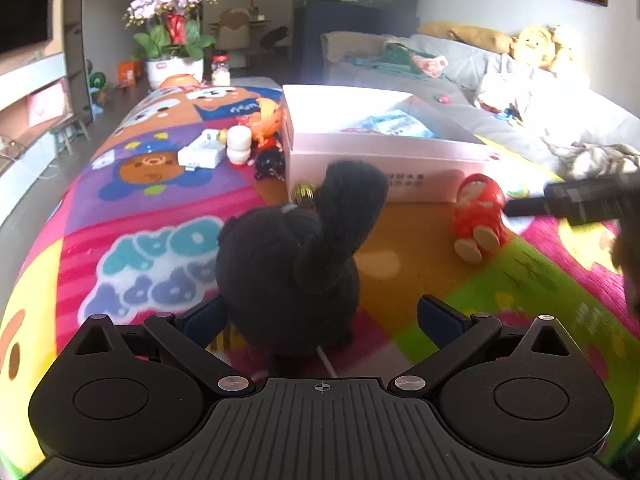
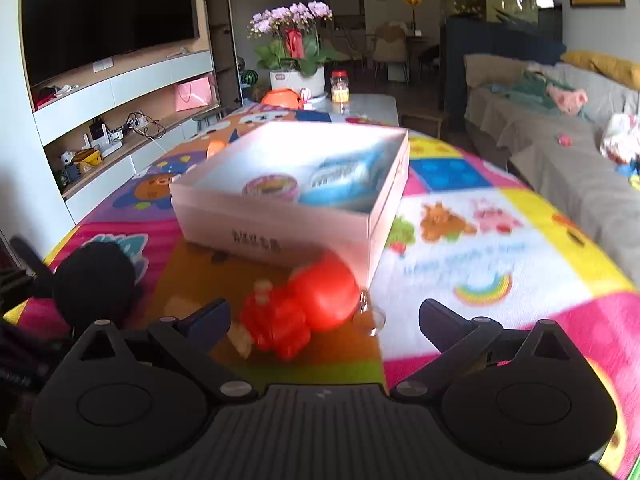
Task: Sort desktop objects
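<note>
A black plush toy (image 1: 296, 252) with a small gold bell stands on the colourful mat between the fingers of my left gripper (image 1: 320, 316), which is open around its base. It also shows in the right wrist view (image 2: 94, 280). A red doll figure (image 1: 478, 216) lies in front of the white open box (image 1: 384, 148). In the right wrist view the red doll (image 2: 304, 308) lies just ahead of my right gripper (image 2: 324, 320), which is open. The box (image 2: 280, 224) holds a round pink tin (image 2: 272, 188) and a blue packet (image 2: 340, 176).
Left of the box lie a white charger-like block (image 1: 202, 154), a small white jar (image 1: 239, 144), an orange toy (image 1: 268, 120) and a small black figure (image 1: 269, 162). A flower pot (image 2: 296, 76) and an orange bowl (image 2: 282, 98) stand at the far end. A sofa (image 2: 560, 148) runs along the right.
</note>
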Available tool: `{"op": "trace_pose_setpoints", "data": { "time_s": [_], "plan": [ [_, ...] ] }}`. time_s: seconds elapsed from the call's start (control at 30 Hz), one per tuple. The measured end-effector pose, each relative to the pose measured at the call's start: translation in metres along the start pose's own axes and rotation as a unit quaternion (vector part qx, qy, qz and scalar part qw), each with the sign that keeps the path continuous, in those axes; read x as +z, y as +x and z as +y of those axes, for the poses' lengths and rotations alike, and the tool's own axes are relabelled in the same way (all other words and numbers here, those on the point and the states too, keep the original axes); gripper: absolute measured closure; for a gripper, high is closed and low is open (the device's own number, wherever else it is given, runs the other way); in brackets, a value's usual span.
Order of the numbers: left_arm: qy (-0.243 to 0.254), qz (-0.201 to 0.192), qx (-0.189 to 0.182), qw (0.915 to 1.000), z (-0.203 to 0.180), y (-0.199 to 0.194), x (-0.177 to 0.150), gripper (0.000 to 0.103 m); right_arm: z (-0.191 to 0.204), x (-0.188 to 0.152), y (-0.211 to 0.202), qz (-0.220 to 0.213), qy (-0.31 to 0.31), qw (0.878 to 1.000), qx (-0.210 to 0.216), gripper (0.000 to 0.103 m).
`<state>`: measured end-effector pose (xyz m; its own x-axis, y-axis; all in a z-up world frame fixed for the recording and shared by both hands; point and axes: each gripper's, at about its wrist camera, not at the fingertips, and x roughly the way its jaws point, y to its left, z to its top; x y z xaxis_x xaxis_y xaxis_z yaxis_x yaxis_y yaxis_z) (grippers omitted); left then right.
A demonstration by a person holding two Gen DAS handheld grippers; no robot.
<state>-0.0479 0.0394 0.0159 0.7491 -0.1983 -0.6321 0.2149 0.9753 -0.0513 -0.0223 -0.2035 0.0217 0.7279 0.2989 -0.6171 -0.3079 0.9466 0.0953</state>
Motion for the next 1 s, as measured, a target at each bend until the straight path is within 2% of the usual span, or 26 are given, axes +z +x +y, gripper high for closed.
{"op": "trace_pose_setpoints", "data": {
  "time_s": [0.1,0.27,0.53,0.6,0.67,0.73,0.83,0.9,1.0],
  "plan": [
    [0.013,-0.004,-0.002,0.9999,-0.004,0.014,0.008,0.000,-0.004,-0.015,0.006,0.021,0.021,1.000,0.009,0.002],
    [0.038,-0.022,-0.037,0.9983,-0.007,0.035,0.022,0.000,0.000,-0.027,0.014,0.036,0.026,0.999,0.005,0.000],
    [0.053,-0.011,-0.007,0.9985,-0.008,0.025,0.006,0.000,0.009,-0.029,0.020,0.047,0.015,0.999,-0.018,0.000],
    [0.045,-0.014,0.001,0.9989,-0.005,0.018,0.002,0.000,0.014,-0.025,0.023,0.068,-0.022,0.997,-0.022,0.000],
    [0.035,-0.015,0.003,0.9993,-0.001,0.013,0.000,0.000,0.014,-0.018,0.023,0.080,-0.037,0.996,0.017,0.000],
    [0.025,-0.011,0.003,0.9996,0.002,0.012,-0.003,0.000,0.010,-0.010,0.016,0.047,-0.011,0.998,0.039,0.000],
    [0.017,-0.008,0.002,0.9998,0.004,0.014,-0.002,0.000,0.014,0.006,0.017,0.011,-0.017,0.999,0.035,0.000],
    [0.019,0.002,-0.002,0.9998,0.003,0.016,-0.003,0.000,0.014,0.014,0.028,0.007,-0.009,0.999,0.035,0.000],
    [0.017,0.007,-0.010,0.9998,0.003,0.017,-0.004,0.000,0.013,0.024,0.052,0.028,0.015,0.999,0.033,0.004]
  ]
}}
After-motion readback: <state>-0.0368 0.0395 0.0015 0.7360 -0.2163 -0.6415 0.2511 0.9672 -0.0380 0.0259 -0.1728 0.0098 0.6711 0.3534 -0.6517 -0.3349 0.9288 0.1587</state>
